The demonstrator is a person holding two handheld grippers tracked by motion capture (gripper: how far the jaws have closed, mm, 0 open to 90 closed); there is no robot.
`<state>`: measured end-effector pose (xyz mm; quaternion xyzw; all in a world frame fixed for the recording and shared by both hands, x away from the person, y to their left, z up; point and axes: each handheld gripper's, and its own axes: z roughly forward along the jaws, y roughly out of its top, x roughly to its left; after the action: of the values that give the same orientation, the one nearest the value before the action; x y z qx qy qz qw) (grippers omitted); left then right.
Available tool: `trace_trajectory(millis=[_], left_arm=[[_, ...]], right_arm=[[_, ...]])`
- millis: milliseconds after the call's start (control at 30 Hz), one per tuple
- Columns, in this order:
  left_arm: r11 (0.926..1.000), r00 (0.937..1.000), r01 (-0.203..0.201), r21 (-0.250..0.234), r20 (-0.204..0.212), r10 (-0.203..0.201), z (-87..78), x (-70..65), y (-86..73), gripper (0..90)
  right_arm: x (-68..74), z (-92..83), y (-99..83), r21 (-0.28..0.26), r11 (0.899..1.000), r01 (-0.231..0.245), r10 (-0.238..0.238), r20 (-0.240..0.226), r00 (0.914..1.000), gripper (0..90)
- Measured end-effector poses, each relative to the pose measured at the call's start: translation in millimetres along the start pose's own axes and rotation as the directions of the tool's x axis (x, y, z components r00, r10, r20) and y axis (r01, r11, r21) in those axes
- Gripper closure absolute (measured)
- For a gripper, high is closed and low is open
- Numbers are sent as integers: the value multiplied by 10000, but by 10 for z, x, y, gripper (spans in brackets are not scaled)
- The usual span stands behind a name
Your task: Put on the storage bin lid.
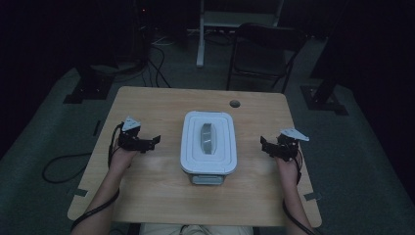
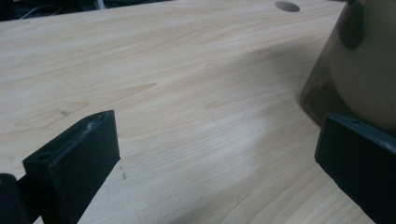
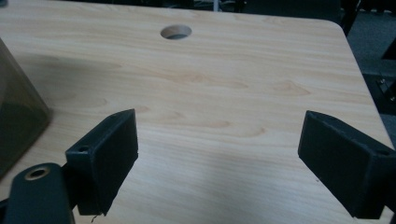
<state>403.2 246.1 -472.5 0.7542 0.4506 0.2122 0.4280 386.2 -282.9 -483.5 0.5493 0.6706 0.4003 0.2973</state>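
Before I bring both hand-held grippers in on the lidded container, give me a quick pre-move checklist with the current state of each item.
1. Left hand-held gripper open, jaws wide apart with nothing between them: ok.
2. Right hand-held gripper open and empty: ok.
3. Container sits flat in the middle of the table, between the two grippers: ok.
4. White lid in place on top: ok.
5. Front latch locked or released: cannot tell.
6. Bare tabletop between each gripper and the container's sides: ok.
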Motion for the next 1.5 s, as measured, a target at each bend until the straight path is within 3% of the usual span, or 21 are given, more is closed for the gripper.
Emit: trace_trajectory(millis=[500, 867, 1067, 1500], left_arm=[[9993, 9985, 320, 176, -446, -312, -184, 134, -207, 6], [9972, 9940, 689, 279, -866, -663, -350, 258, -398, 6], [9956, 9918, 888, 311, -955, -855, -427, 285, -489, 5], [9918, 9849, 1179, 485, -1331, -1105, -632, 327, -610, 6]], right_arm=[[-234, -194, -194, 39, 9986, -527, 523, 597, 9968, 117], [-362, -310, -356, 325, 9960, -834, 803, 883, 9929, 117], [-393, -396, -425, 449, 9960, -778, 727, 1053, 9918, 117], [-459, -488, -594, 593, 9915, -1156, 1077, 1223, 9866, 117]])
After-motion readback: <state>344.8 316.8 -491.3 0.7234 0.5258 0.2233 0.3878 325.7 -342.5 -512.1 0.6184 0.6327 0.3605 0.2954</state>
